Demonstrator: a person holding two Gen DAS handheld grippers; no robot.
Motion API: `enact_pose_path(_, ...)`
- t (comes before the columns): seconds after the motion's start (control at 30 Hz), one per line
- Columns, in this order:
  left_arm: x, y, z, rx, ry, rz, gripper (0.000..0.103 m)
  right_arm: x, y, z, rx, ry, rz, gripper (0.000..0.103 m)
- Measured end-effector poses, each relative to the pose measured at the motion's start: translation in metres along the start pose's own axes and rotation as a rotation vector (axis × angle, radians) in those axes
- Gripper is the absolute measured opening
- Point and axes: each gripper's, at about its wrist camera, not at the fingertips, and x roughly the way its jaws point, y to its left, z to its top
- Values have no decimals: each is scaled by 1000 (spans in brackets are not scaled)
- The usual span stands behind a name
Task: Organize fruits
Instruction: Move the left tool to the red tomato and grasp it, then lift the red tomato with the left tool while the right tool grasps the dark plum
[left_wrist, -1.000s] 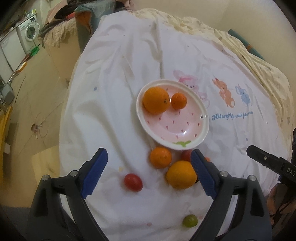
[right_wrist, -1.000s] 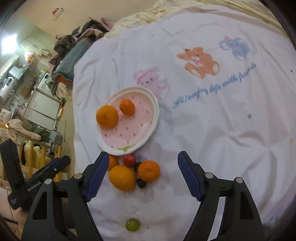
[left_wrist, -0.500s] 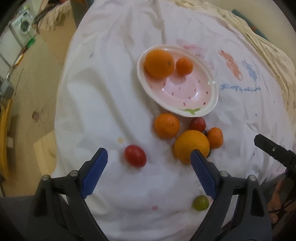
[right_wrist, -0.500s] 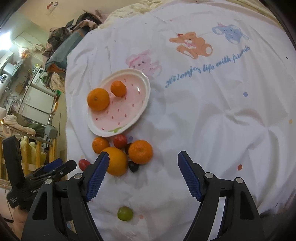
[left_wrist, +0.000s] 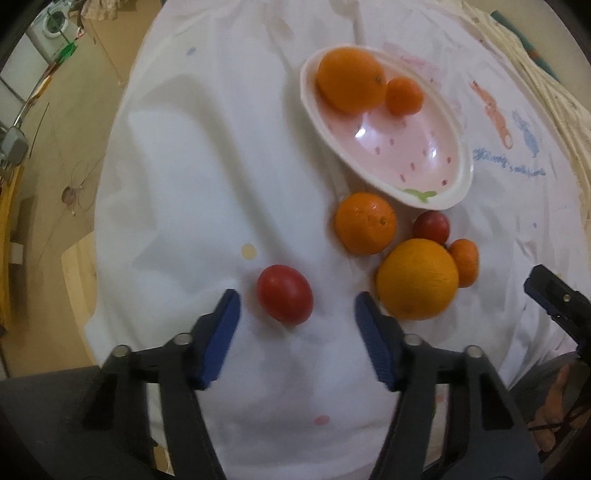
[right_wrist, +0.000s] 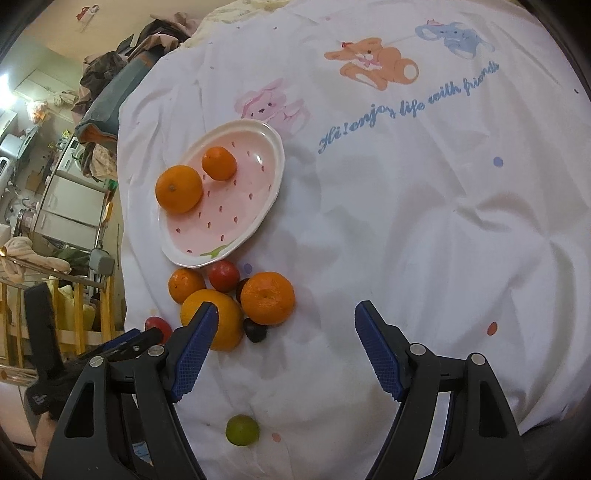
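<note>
A pink plate (left_wrist: 466, 173) (right_wrist: 274, 199) on the white cloth holds a big orange (left_wrist: 351, 79) and a small mandarin (left_wrist: 403, 95). Below it lie a mandarin (left_wrist: 365, 223), a red fruit (left_wrist: 431, 226), a large orange (left_wrist: 417, 278) and another mandarin (left_wrist: 465, 262). A red tomato (left_wrist: 284, 293) lies apart, just ahead of my left gripper (left_wrist: 295, 306). Its jaws are closing around the tomato, with the pads clear of it. My right gripper (right_wrist: 286, 314) hangs open above the cloth, right of the large orange (right_wrist: 221, 328) and near a mandarin (right_wrist: 267, 297).
A small dark fruit (right_wrist: 255, 330) lies beside the cluster. A green fruit (right_wrist: 242, 430) rests near the cloth's front edge. The cloth drops off at the left to a floor with furniture (right_wrist: 70, 206). The printed cloth (right_wrist: 443, 221) spreads to the right.
My left gripper has sunk toward the red tomato and its jaws have narrowed around it. The right gripper came down a little toward the fruit cluster.
</note>
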Motion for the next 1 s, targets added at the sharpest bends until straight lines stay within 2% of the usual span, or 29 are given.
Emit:
enact_pose_path(0.03,2,0,1,3,5,6,49,1,0,0,0,2,2,79)
enact_pose_path(0.1,5,-1,3,8,8,25,34,3,0,0,3,12,13,79)
enact_pose_path(0.13,6,0,3,4,7,32,31,4,0,-1,6,22,20,79)
enact_pose_path(0.27,5,2,2,3,6,16,27,13,-1,-4,13,65,55,76)
enact_pose_path(0.43,-15,0,-1,19,-53,-6,27,34,4,-13,1,156,108,43)
enact_pose_path(0.47,-19,-1,-1,20,-64,-14,27,38,5,-14,4,171,112,42)
enact_pose_path(0.53,-27,-1,-1,23,-89,-29,27,48,8,-16,5,199,114,32)
enact_pose_path(0.73,-31,2,2,4,-117,-42,27,68,13,-16,12,233,90,32)
enact_pose_path(1.0,-32,7,6,-20,-110,-68,27,80,13,-13,35,202,84,29)
